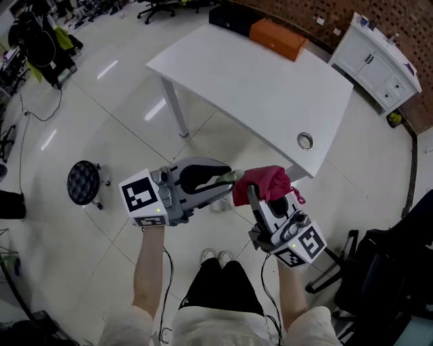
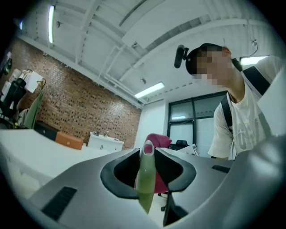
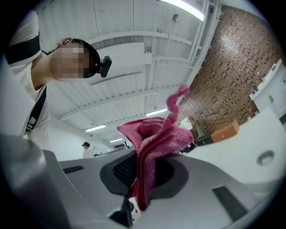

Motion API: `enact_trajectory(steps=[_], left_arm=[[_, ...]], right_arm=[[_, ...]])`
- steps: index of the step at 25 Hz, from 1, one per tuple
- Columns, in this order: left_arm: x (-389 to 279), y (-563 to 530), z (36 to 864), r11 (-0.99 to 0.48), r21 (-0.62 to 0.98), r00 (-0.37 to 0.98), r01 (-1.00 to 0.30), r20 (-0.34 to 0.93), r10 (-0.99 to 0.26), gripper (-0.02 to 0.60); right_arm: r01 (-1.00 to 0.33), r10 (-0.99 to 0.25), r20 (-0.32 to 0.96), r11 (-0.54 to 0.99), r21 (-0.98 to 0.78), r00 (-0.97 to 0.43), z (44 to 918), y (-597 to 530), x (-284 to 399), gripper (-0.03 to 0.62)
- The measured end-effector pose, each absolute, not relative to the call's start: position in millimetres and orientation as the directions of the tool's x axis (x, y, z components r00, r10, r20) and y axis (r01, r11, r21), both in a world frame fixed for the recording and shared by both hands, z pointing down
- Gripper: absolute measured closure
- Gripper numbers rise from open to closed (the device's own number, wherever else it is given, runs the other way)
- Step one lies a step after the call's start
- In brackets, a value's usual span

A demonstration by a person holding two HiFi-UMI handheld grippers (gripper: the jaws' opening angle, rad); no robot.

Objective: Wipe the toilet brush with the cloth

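My left gripper (image 1: 226,181) is shut on the pale green handle of the toilet brush (image 2: 145,179); the handle's pink-capped end (image 1: 235,176) sticks out between the jaws, pointing right. The brush head is hidden. My right gripper (image 1: 262,196) is shut on a crumpled pink cloth (image 1: 265,182), which bunches above its jaws (image 3: 154,138). Both grippers are held up in the air in front of the person, close together, with the cloth right beside the handle's end; I cannot tell if they touch. From the left gripper view the cloth (image 2: 156,139) shows just behind the handle's tip.
A white table (image 1: 270,88) stands ahead with an orange box (image 1: 278,38) and a black case (image 1: 233,19) at its far edge. A black stool (image 1: 84,182) is on the floor at left, a black office chair (image 1: 392,270) at right, a white cabinet (image 1: 379,57) by the brick wall.
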State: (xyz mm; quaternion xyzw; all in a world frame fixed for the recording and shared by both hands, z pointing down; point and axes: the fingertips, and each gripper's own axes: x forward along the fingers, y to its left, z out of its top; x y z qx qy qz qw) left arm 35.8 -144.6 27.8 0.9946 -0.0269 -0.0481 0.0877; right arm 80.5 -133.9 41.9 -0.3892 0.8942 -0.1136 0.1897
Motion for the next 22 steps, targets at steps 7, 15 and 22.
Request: enact_trajectory(steps=[7,15,22], left_arm=[[26.0,-100.8,-195.9,-0.998,-0.01,0.992,-0.054,-0.113,-0.052,0.469],[31.9,-69.1,-254.6,-0.991,-0.115,0.99,-0.067,-0.134,-0.052,0.469],[31.7,-41.3,-261.5,-0.995,-0.088,0.987,-0.038,-0.158,-0.024,0.471]], right_arm=[[-0.52,-0.622,-0.55,0.778,-0.352,-0.557,-202.8,-95.7,66.5,0.563],[-0.477,-0.591,-0.514,0.806,-0.35,-0.622,-200.3,-66.7,35.3,0.563],[-0.521,-0.628,-0.327,0.774,-0.359,-0.706,-126.6,-50.4,13.0,0.563]])
